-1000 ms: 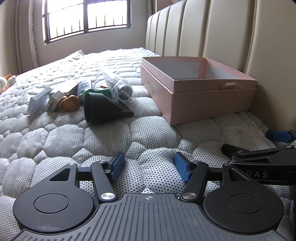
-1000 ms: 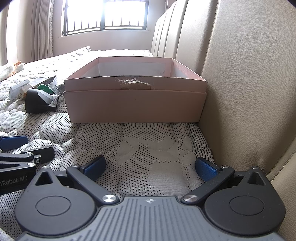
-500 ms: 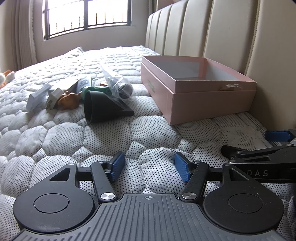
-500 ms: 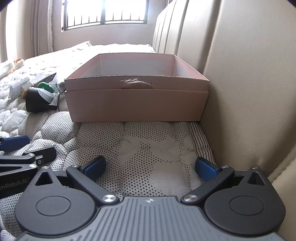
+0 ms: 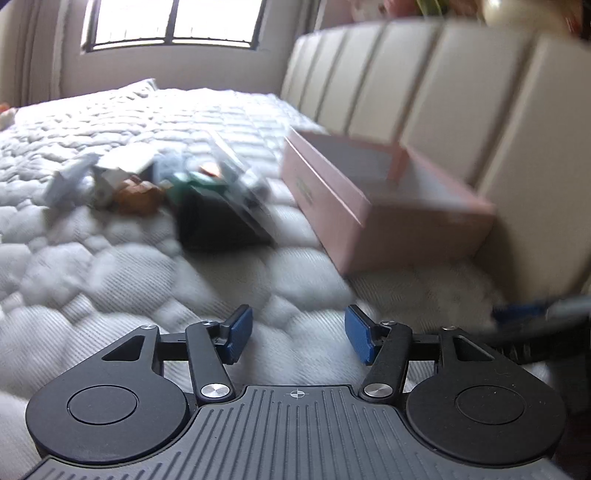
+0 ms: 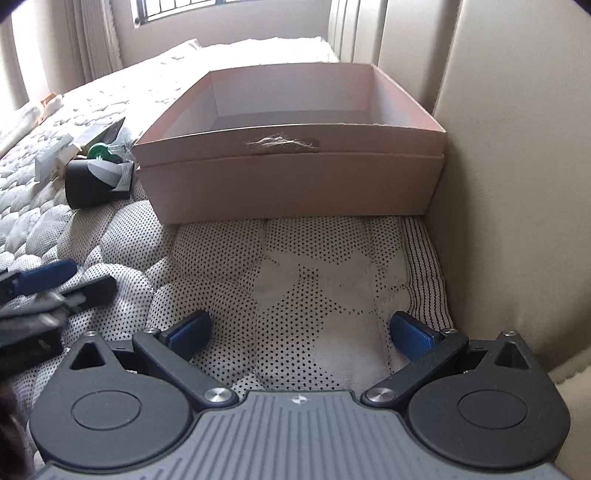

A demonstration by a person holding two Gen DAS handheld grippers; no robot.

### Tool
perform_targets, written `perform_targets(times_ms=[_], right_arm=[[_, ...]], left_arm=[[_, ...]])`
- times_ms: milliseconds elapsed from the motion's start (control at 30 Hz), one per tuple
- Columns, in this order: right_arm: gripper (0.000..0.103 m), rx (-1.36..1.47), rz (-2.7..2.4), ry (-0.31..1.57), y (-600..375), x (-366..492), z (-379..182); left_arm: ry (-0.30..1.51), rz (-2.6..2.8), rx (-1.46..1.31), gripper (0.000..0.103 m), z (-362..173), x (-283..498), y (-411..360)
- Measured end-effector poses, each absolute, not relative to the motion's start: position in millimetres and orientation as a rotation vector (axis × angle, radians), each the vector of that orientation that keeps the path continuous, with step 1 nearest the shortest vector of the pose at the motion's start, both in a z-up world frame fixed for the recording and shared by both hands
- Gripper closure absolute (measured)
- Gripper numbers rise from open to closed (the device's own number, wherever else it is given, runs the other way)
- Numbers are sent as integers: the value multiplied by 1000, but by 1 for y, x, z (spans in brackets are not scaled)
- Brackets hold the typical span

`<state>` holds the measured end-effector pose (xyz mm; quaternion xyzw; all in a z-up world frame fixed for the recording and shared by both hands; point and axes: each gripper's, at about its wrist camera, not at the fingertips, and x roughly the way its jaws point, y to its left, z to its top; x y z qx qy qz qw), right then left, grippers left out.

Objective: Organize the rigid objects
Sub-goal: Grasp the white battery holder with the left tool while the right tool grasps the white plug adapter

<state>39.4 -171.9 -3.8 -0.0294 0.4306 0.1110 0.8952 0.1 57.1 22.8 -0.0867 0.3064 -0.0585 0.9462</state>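
On the bed, both of my grippers hang just over the white bumpy mattress. My left gripper has its blue pads wide apart, and its jaws have just been closing a little. Nothing is between them, only mattress below. My right gripper is spread wide too, with nothing between its blue pads. In the right view I can see the tip of my left gripper low on the left side, and it looks blurry.

Ahead of my right gripper sits a pink box with no lid on. It is open on top, and I see nothing inside the part that shows. Its right side is just beside the tall cream headboard. A rough torn spot shows on the front rim of the box.

Left of the box lies a little pile of things on the mattress. Nearest the box is a black cup lying on its side. Behind it is a green thing. In the left view the pile is blurry, but I can make out a small brown thing and a white thing farther left. A bright window is at the far end of the room.
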Motion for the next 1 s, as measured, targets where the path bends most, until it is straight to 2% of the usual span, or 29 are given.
perform_targets(times_ms=[133,267,367,533,600,667,833,867,933,967,1000], right_arm=[[0,-62,235,934,-171,43,-2],[0,-94,215,910,-165,40,-5],[0,-125,199,865,-158,35,2],[0,-187,256,725,-120,21,23],[0,-170,299,697,-105,21,33],[0,-158,336,666,-91,24,44],[0,-164,407,618,-61,34,65],[0,-173,413,604,-55,35,68],[0,-197,415,578,-41,41,70],[0,-206,414,572,-35,43,70],[0,-216,420,568,-27,48,69]], left_arm=[[479,28,-137,41,52,10,125],[463,180,-160,45,69,43,202],[551,164,-235,45,67,78,244],[708,109,-218,45,44,138,251],[753,112,-204,39,33,149,260],[769,106,-225,38,25,154,273],[764,99,-234,42,15,160,286],[755,97,-238,44,16,160,287],[732,100,-237,74,17,155,290],[731,99,-235,83,18,152,291],[731,95,-241,84,19,146,293]])
